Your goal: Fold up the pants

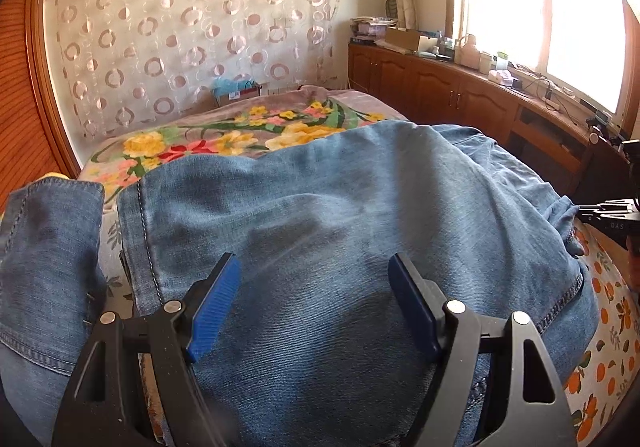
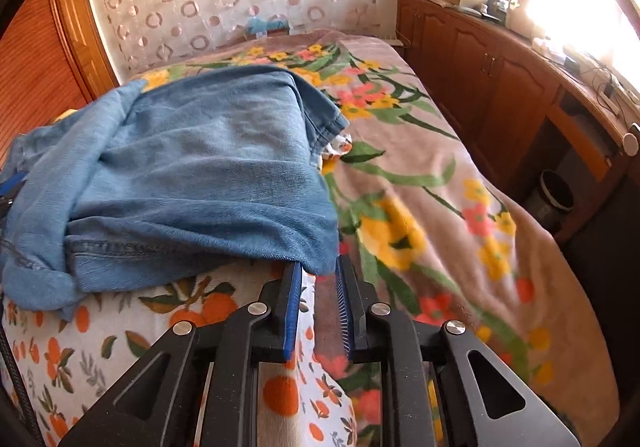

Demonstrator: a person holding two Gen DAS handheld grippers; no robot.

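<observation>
The pants [image 2: 200, 175] lie folded on the bed [image 2: 440, 207]. The left gripper [image 1: 314, 299] hovers over them, jaws wide. The right gripper [image 2: 318, 311] has narrow jaws around a fabric corner, seemingly not clamped.

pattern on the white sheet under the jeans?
Oranges with green leaves on the white sheet, lying under the jeans. Clearest in the right wrist view.
</observation>
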